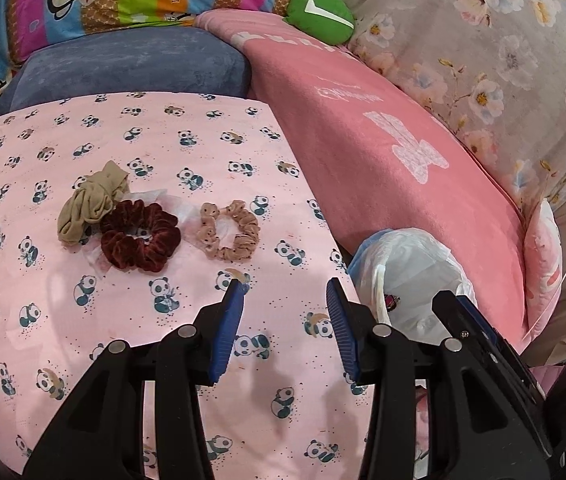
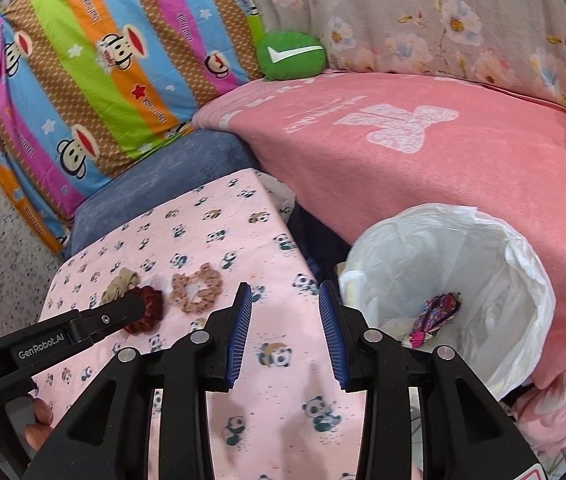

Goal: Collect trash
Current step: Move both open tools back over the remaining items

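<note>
Both claws are spread and empty. The left claw (image 1: 285, 292) hangs over the panda-print table (image 1: 131, 360), nearer its right edge, and the right claw (image 2: 285, 296) hangs just above that same edge. Beyond the left claw, toward the table's middle, crumpled tissue (image 1: 171, 204) lies under three hair ties (image 1: 141, 236). Off the right edge stands the lined trash bin (image 2: 523, 264), a wrapper (image 2: 439, 312) already inside. The step in hand looks like reaching; next, pinch the tissue without snagging the ties.
</note>
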Available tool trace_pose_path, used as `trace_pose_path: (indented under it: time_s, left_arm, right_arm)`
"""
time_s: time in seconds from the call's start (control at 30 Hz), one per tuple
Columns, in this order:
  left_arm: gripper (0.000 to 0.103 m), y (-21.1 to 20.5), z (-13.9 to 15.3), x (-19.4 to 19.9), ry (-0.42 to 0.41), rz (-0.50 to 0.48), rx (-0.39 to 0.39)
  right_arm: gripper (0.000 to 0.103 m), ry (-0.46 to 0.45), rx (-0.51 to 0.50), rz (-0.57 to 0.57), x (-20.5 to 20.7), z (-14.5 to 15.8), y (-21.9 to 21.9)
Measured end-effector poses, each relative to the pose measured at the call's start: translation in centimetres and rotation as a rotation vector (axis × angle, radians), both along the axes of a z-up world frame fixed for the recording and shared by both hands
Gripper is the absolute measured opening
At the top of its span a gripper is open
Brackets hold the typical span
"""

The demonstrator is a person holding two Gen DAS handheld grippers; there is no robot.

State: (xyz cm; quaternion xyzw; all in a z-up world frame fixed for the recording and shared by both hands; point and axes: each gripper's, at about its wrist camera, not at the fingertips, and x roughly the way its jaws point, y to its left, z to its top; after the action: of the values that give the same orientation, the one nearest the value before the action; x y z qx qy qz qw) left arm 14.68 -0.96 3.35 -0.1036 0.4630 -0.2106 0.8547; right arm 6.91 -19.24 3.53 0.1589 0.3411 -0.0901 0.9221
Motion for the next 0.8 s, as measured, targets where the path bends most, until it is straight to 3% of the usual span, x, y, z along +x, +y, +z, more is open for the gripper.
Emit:
trace_pose_path:
  time_s: [0.8]
  left_arm:
    - [0.041, 11.4, -3.6, 2.8, 0.057, 0.201, 0.012]
  right_arm:
    - [0.035, 0.08, -0.035, 0.201, 5.3, -2.4, 10.5]
